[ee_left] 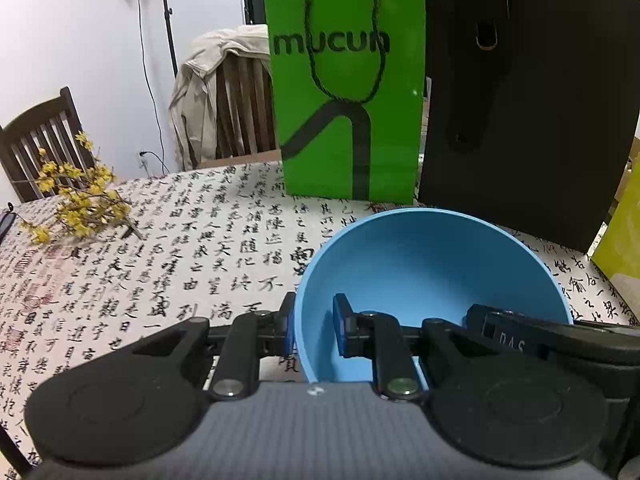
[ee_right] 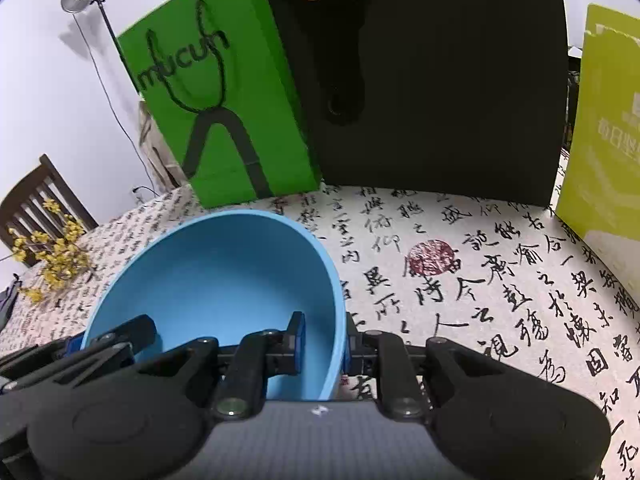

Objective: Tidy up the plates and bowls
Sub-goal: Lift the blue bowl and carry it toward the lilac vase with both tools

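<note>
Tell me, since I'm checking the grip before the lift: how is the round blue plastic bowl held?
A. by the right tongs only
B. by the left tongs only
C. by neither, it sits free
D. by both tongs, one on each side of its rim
D: the left tongs and the right tongs each pinch the round blue plastic bowl's wall on opposite sides.

Blue bowl (ee_left: 432, 264), calligraphy-print tablecloth (ee_left: 180, 264)

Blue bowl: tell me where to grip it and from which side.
Grip the blue bowl by its thin upright rim wall, one finger inside and one outside, coming from above. The left gripper and right gripper each pinch an opposite side like this.
</note>
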